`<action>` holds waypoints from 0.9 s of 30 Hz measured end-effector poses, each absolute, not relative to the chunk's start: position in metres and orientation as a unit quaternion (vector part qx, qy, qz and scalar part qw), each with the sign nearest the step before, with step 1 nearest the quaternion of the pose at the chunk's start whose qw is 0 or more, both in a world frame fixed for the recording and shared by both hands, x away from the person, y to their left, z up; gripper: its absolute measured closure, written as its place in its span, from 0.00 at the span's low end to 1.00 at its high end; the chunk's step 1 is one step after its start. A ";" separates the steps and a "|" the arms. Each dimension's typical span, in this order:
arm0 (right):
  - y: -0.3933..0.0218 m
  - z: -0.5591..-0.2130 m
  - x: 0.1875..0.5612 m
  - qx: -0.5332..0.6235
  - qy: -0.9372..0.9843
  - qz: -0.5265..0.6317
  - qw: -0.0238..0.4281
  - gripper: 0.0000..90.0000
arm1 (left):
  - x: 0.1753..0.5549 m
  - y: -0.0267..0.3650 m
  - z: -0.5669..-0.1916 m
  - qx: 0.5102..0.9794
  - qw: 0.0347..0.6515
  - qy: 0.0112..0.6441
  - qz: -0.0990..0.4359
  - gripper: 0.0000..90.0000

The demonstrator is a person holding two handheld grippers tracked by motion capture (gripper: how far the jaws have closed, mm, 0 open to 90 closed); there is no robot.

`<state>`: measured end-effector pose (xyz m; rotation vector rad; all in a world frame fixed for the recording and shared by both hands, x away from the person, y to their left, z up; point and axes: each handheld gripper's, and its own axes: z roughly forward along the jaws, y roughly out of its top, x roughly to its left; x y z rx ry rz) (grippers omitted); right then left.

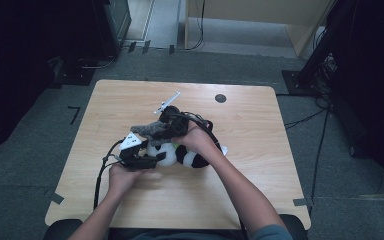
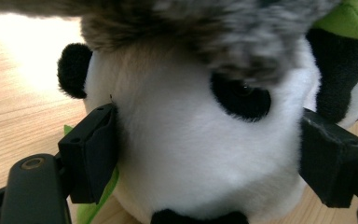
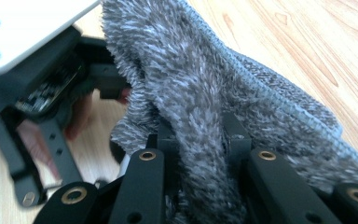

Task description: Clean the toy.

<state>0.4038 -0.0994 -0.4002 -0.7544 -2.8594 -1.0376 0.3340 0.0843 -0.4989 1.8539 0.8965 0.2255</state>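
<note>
A black-and-white panda plush (image 1: 192,157) lies in the middle of the wooden table (image 1: 250,125). My left gripper (image 1: 141,156) is shut on the panda's head (image 2: 191,140), with one pad against each side of it. A green piece (image 2: 349,18) shows by the panda's neck. My right gripper (image 1: 172,121) sits just above and behind the panda, shut on a grey fuzzy cloth (image 1: 149,130). That cloth (image 3: 191,93) is bunched between its jaws and drapes over the top of the panda's head (image 2: 205,28).
A small black round mark (image 1: 220,98) lies on the table's far side. Cables trail from both grippers toward the front-left edge. Dark equipment and a stand (image 1: 315,60) sit on the floor around the table.
</note>
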 end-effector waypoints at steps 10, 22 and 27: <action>-0.135 -0.393 0.393 -0.231 -0.917 -0.325 0.011 0.83 | 0.334 0.084 -0.499 0.767 0.512 0.375 0.091 0.18; -0.144 -0.392 0.385 -0.208 -0.918 -0.336 -0.037 0.51 | 0.334 0.084 -0.499 0.767 0.513 0.375 0.092 0.18; -0.148 -0.394 0.389 -0.219 -0.913 -0.337 -0.067 0.34 | 0.334 0.084 -0.499 0.767 0.513 0.374 0.092 0.18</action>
